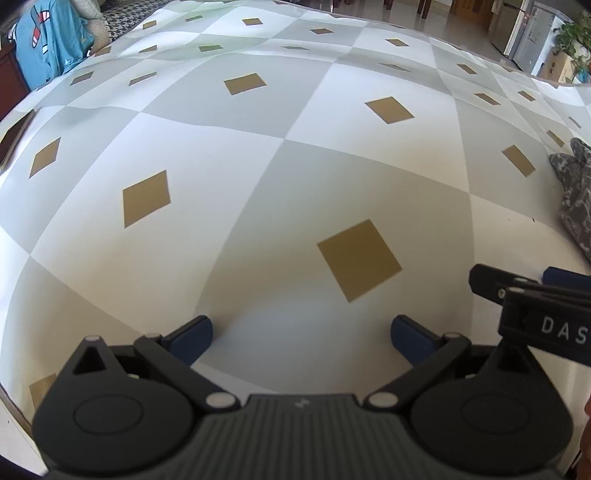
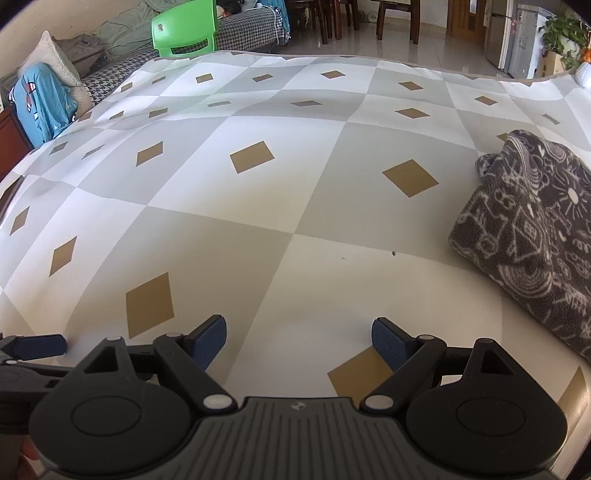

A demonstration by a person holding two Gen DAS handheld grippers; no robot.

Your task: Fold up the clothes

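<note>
Left wrist view: the left gripper [image 1: 302,338] hangs over the surface [image 1: 258,192] with its blue-padded fingers [image 1: 194,338] spread wide and nothing between them, only checked grey-and-white cloth with tan diamonds below. Just to its right the right gripper [image 1: 517,284] reaches in from the frame edge, close beside it but apart. In the right wrist view that gripper [image 2: 299,341] also stands wide open and empty above bare cloth, a tan diamond under its right finger. Farther right lies the folded dark grey fleece garment [image 2: 532,236] with a white line pattern, well clear of both grippers; nothing lies between it and them. At the far left edge a blue garment [image 2: 44,103] hangs by a houndstooth sofa [image 2: 251,29], with a green plastic chair [image 2: 184,27] behind the surface's far edge and dark wooden chairs [image 2: 399,18] beyond.
</note>
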